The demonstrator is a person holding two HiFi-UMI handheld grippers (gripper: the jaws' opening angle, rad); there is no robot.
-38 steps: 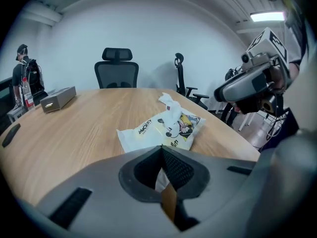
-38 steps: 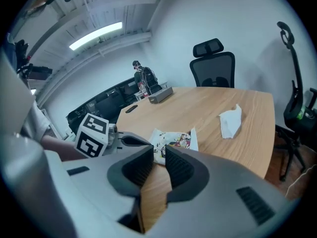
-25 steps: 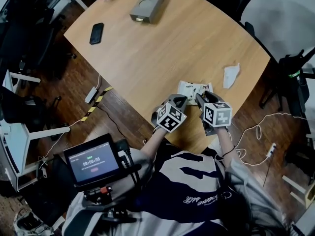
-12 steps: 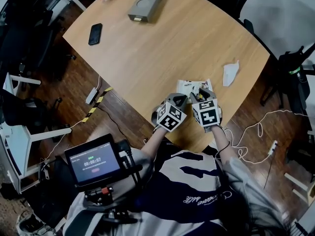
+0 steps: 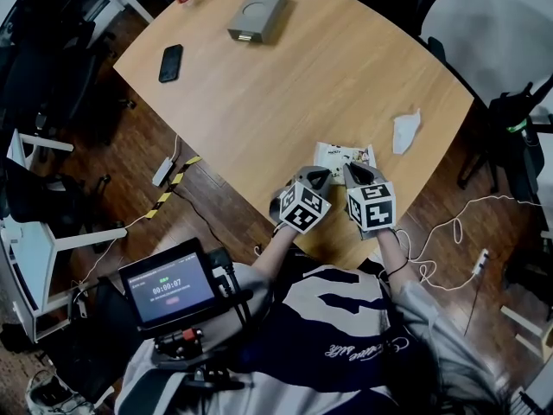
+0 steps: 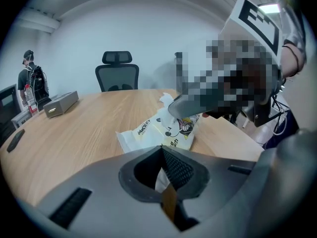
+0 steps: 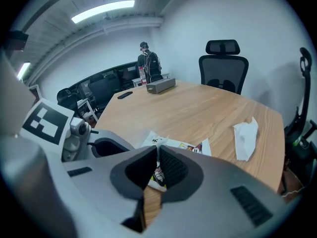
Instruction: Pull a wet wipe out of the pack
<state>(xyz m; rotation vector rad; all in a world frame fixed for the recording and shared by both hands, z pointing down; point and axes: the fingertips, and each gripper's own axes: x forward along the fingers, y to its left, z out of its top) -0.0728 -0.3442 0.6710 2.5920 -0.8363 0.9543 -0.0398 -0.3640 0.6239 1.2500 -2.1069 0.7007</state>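
White wipe pack [image 6: 153, 133]: your left tongs [image 6: 162, 151] pinch its near edge. Your right tongs [image 7: 158, 151] have just closed on a wipe tip [image 7: 160, 142].

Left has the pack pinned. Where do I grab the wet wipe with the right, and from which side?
Pinch the white tip standing up from the top of the pack, coming from the near edge, angled down: it's the only raised, loose part. The right gripper has just been closing there, the tip between its jaws.
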